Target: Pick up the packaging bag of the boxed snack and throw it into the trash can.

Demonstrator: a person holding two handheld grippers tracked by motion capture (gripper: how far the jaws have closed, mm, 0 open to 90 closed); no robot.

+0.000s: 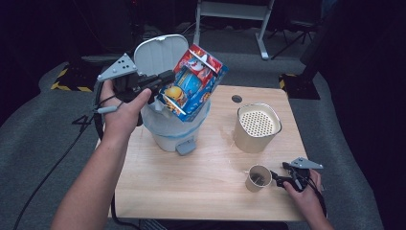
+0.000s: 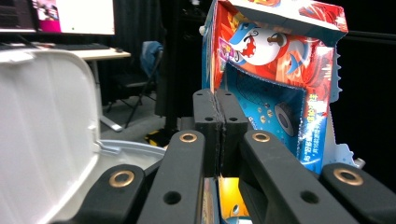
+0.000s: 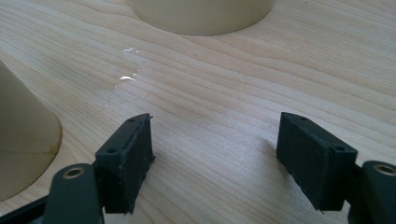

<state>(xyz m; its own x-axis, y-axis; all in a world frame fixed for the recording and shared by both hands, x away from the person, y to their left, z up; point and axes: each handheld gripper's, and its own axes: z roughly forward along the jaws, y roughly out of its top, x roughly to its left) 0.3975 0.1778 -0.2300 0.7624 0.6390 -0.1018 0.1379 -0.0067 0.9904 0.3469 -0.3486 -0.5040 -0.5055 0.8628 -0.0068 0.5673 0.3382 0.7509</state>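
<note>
Left gripper (image 1: pixel 163 82) jaws clamped on snack carton (image 1: pixel 194 84) edge above open pedal bin (image 1: pixel 174 132). Centre carton over mouth before release. Right gripper (image 1: pixel 280 179) jaws apart, empty, beside paper cup (image 1: pixel 258 178).

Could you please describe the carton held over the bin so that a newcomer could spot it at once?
Start at the white bin on the table's left. Above its open mouth, the left tongs pinch a tilted carton. It is red and blue with cartoon prints, unlike the plain beige cups.
</note>
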